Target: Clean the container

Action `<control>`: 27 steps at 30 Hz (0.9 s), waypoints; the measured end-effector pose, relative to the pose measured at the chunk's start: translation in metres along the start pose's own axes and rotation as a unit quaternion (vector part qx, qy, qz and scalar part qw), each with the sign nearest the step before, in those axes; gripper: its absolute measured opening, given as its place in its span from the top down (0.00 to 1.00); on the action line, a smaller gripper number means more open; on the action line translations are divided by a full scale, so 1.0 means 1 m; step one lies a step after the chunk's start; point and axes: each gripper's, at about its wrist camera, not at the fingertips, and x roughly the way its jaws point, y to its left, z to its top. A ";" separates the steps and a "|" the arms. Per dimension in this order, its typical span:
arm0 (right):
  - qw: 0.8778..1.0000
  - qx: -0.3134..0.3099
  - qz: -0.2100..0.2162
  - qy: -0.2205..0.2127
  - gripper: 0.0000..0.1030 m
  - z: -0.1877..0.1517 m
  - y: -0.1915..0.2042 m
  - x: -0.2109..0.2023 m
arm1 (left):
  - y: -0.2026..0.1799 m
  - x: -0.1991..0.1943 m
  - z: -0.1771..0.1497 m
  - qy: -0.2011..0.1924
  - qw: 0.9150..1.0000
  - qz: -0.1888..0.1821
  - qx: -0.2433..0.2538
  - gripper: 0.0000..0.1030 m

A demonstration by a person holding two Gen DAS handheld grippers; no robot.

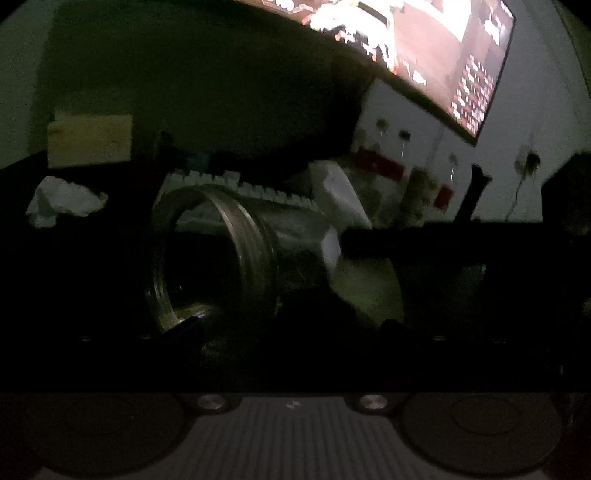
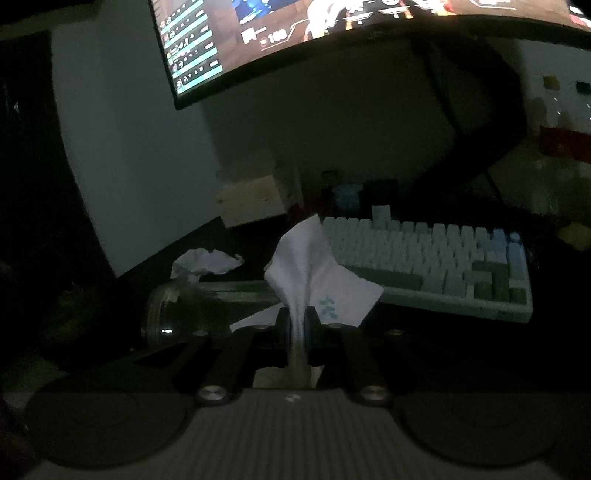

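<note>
One tissue was pinched in the right gripper beside the jar; the left gripper was spread wide, empty; wiping judged unfinished.

Dim desk: pale keyboard under a lit, curved monitor, yellowish box behind, crumpled paper wad left of keyboard.

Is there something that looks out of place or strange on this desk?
Yes. A clear jar lies on its side in front of the keyboard, its mouth open and no lid in view. A crumpled tissue lies loose on the desk behind it. The room is dark, so small spills cannot be judged.
</note>
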 end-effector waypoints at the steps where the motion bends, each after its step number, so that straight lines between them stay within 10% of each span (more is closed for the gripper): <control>1: 1.000 0.001 0.000 0.001 0.88 0.000 -0.001 0.001 | 0.001 0.003 0.004 0.007 1.000 -0.002 0.004 0.00; 16: 0.998 -0.009 0.054 -0.008 0.89 -0.005 0.011 -0.005 | -0.019 0.011 0.001 0.028 0.997 -0.018 0.070 0.00; 23: 0.999 0.050 0.004 -0.007 0.90 -0.005 -0.016 -0.008 | -0.013 0.004 -0.003 0.025 0.998 -0.028 0.044 0.00; 27: 0.998 0.015 0.063 -0.007 0.90 -0.008 0.012 -0.014 | -0.009 0.002 -0.004 0.022 0.999 -0.038 0.028 0.00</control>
